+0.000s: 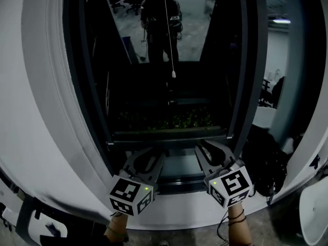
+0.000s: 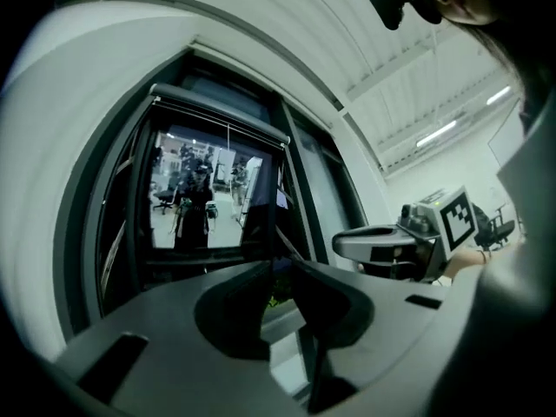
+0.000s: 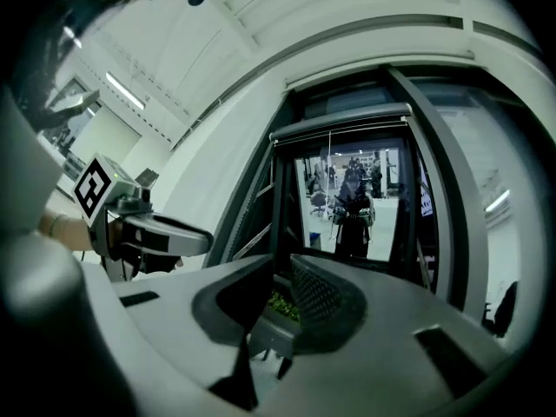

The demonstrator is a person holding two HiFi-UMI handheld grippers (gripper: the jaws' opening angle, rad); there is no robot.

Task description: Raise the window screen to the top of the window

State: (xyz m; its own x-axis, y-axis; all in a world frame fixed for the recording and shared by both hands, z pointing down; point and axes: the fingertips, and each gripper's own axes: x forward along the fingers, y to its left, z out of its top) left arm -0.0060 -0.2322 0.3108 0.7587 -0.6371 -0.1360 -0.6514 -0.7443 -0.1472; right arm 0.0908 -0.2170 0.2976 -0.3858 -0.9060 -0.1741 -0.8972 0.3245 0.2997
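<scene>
I see screen [image 1: 128, 86] pulled far down window [image 1: 91, 86]; its bar [image 1: 169, 135] sits low, just under middle of frame. My left tongs [image 1: 154, 152] at lower left of centre, jaws pinched on bar. My right tongs [image 1: 204, 148] at lower right of centre, jaws pinched on bar too. Both reach bar from below, near each other. Thin cord [image 1: 168, 29] hangs at top middle. Green plants [image 1: 174, 120] just above bar. I see dark person [image 1: 161, 19] at top middle, past the glass

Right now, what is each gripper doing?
Left gripper: jaws closed on the screen's bottom bar.
Right gripper: jaws closed on the bottom bar too.
</scene>
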